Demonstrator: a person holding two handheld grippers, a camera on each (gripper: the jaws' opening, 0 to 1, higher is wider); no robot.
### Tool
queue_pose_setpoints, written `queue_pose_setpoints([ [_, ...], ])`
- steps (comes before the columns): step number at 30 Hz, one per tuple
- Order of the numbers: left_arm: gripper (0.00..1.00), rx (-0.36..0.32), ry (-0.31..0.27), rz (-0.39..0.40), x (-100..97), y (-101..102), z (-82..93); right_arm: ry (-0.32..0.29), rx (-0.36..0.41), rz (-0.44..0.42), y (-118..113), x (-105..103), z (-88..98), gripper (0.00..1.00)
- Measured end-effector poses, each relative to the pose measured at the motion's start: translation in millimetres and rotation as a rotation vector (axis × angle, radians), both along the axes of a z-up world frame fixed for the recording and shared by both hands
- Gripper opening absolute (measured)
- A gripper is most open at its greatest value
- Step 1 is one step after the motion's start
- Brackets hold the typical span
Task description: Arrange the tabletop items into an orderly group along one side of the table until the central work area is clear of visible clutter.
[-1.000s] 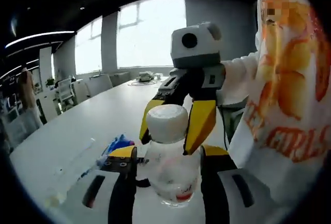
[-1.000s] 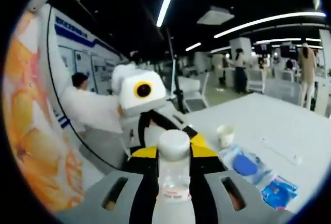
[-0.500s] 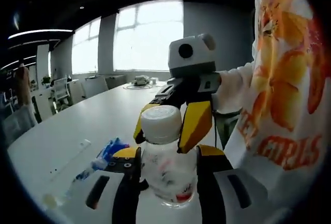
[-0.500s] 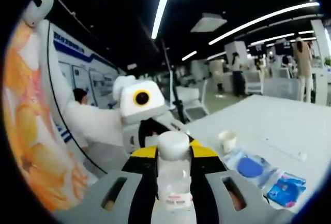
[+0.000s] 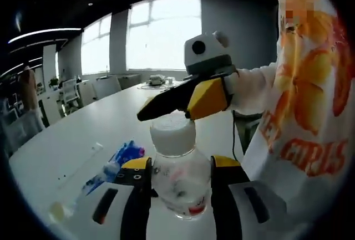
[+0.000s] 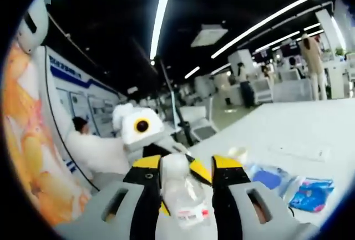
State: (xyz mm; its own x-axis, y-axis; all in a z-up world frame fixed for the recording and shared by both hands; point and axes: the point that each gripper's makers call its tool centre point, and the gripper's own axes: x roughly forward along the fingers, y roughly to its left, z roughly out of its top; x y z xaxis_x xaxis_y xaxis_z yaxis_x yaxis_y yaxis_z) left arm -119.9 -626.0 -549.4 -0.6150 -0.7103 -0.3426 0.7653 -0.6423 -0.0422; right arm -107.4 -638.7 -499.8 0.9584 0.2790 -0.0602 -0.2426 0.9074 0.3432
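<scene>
Right gripper point(image 5: 166, 100) now off bottle point(image 5: 178, 173)

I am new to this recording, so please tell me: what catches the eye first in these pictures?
A clear bottle with a white cap sits between the left gripper jaws. The right gripper, with yellow jaws, hovers just above the cap. Blue packets lie on the white table behind.
</scene>
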Motion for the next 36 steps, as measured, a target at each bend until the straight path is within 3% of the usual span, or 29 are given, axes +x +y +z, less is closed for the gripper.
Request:
queue_pose_setpoints([
  [7,0.41,0.015,-0.035,0.097,43.8,8,-7.3,0.059,0.035,-0.088,-21,-34,-23.7,0.38],
  [9,0.41,0.026,-0.055,0.124,58.4,13,-12.1,0.096,0.034,-0.134,-31,-46,-35.9,0.41],
  [13,0.41,0.039,-0.043,0.177,85.2,18,-17.3,0.192,0.030,-0.205,-44,-70,-63.0,0.46],
  [18,0.41,0.075,-0.083,0.199,106.0,24,-28.2,0.264,0.069,-0.281,-54,-94,-83.9,0.57],
  [22,0.42,0.089,-0.073,0.228,123.7,25,-33.9,0.322,0.080,-0.330,-60,-112,-99.3,0.62],
  [33,0.42,0.120,-0.094,0.271,156.5,30,-52.8,0.393,0.148,-0.402,-64,-130,-119.7,0.61],
  [36,0.42,0.125,-0.091,0.295,173.6,34,-56.5,0.406,0.162,-0.414,-64,-131,-123.5,0.60],
])
